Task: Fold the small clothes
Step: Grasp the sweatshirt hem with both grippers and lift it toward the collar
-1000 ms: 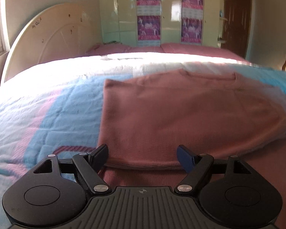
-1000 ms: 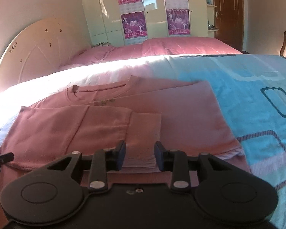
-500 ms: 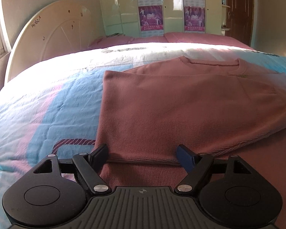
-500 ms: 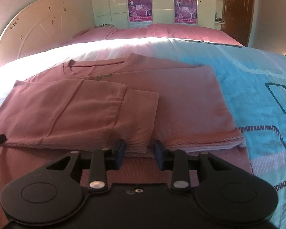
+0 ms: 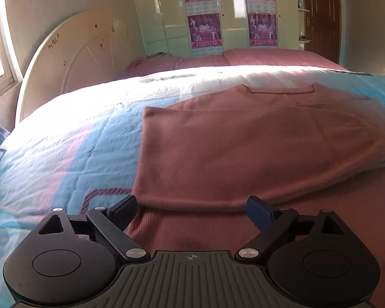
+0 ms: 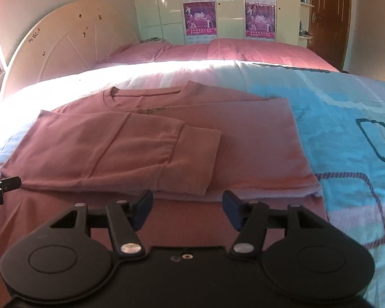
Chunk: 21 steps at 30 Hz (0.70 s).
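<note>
A dusty-pink long-sleeved top (image 5: 243, 141) lies flat on the bed, neckline at the far end, both sides folded inward. In the right wrist view the top (image 6: 166, 148) shows a folded sleeve with its cuff (image 6: 195, 159) lying across the body. My left gripper (image 5: 192, 211) is open and empty just before the folded left edge, above the lower hem part. My right gripper (image 6: 187, 205) is open and empty in front of the cuff. The left gripper's tip shows at the left edge of the right wrist view (image 6: 2, 184).
The bed cover (image 5: 64, 154) is blue, pink and white, with blue patterned cover (image 6: 359, 141) to the right of the top. A cream headboard (image 5: 77, 64) stands at the left. Pink pillows (image 6: 218, 51), a cupboard with posters (image 5: 205, 12) and a brown door (image 6: 328, 12) lie beyond.
My right gripper has opened from nearly closed around the cuff and let the sleeve lie. Both grippers have drawn back a little and tilted up. The left gripper stays open.
</note>
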Tool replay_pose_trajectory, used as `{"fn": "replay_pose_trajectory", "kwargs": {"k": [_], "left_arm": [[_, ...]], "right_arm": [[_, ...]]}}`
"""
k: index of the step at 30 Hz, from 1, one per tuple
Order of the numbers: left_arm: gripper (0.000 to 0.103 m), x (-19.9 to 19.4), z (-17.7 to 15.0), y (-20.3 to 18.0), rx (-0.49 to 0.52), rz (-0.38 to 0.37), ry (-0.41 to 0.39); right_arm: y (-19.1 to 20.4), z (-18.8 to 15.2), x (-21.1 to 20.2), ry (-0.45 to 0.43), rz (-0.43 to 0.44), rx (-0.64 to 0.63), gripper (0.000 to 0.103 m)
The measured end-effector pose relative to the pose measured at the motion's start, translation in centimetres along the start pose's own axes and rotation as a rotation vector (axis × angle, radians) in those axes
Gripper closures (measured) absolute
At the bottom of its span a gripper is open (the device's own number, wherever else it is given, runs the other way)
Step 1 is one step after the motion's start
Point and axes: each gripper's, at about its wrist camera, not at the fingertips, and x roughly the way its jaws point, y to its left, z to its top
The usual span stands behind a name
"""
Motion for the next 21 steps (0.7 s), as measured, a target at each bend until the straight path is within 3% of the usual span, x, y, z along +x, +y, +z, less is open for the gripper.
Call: {"fn": "replay_pose_trajectory", "kwargs": {"k": [5, 11, 13, 15, 21], "left_arm": [[0.012, -3.9, -2.8, 1.5, -0.028, -0.041, 0.004], [0.013, -9.0, -8.7, 5.6, -0.130, -0.063, 0.062], [0.026, -10.4, -10.5, 6.6, -0.170, -0.077, 0.082], [0.031, -11.3, -11.9, 7.3, -0.210, -0.093, 0.104], [0.032, -12.9, -15.2, 8.5, -0.361, -0.179, 0.153]], "right_arm": [[-1.6, -1.2, -3.8, -0.015, 0.005, 0.009, 0.045], [-9.1, -5.3, -10.4, 0.009, 0.030, 0.153, 0.048], [-11.4, -7.3, -12.2, 0.027, 0.042, 0.203, 0.056], [-13.0, -9.3, -13.2, 0.048, 0.068, 0.263, 0.061], [-15.2, -14.4, -14.8, 0.101, 0.156, 0.407, 0.061]]}}
